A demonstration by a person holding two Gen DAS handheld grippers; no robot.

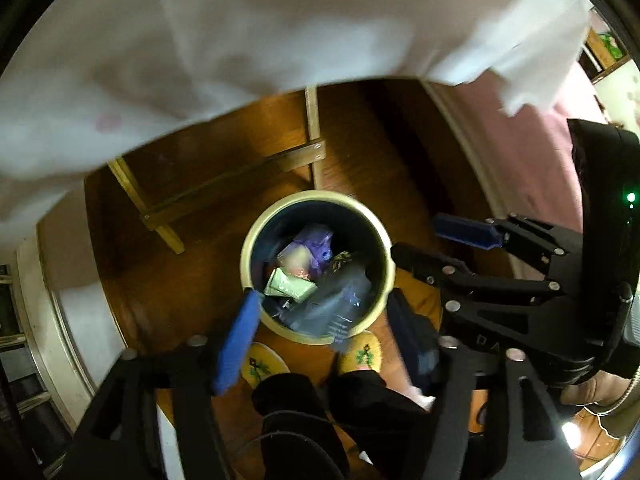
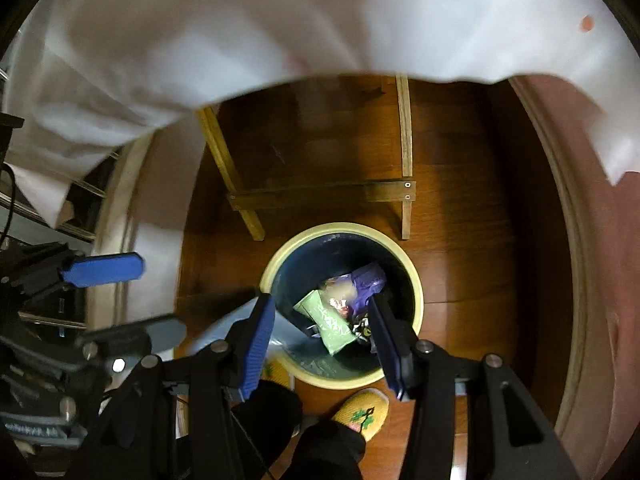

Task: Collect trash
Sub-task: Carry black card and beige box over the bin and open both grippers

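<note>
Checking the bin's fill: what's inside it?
The bin holds a green packet, purple wrapper and clear plastic; whatever lies beneath them is covered.

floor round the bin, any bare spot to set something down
Bare wood floor lies right of the trash bin, toward the pink bedding. A smaller patch sits between the bin and the wooden frame. Near the slippers and both open grippers it is crowded.

white cloth [image 1: 240,40] blurred, slipper [image 2: 276,372] half hidden
</note>
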